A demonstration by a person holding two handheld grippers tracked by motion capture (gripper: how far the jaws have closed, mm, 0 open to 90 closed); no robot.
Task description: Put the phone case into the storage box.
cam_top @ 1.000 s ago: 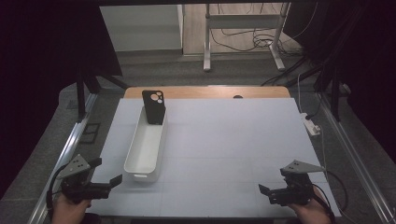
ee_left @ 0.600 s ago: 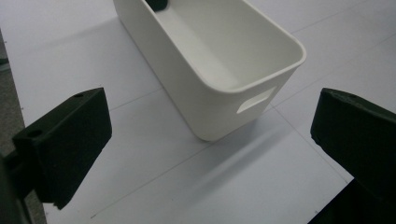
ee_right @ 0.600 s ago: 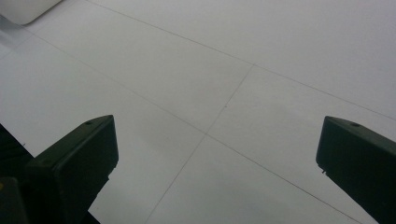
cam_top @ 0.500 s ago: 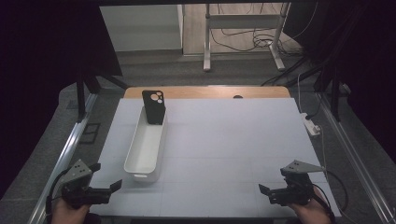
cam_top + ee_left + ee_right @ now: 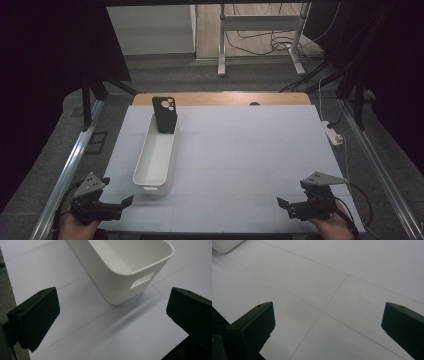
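Note:
A long white bin (image 5: 155, 155) lies lengthwise on the left part of the white table (image 5: 240, 150). A black phone case (image 5: 165, 115) stands upright in its far end, camera holes at the top. My left gripper (image 5: 127, 201) is at the near left corner, open and holding nothing, a short way from the bin's near end. In the left gripper view, the left gripper (image 5: 112, 311) has its jaws wide apart, facing the bin's near end (image 5: 130, 272) with its handle slot. My right gripper (image 5: 282, 205) is at the near right, open over bare table, and the right gripper (image 5: 327, 322) holds nothing.
A white power strip (image 5: 332, 134) lies just off the table's right edge. A wooden strip (image 5: 225, 98) borders the far edge. Metal rails (image 5: 75, 160) run along both sides. A corner of the bin (image 5: 225, 245) shows at the top left of the right gripper view.
My left gripper has drawn back slightly toward the near edge of the table. The right gripper, the bin and the phone case have not moved.

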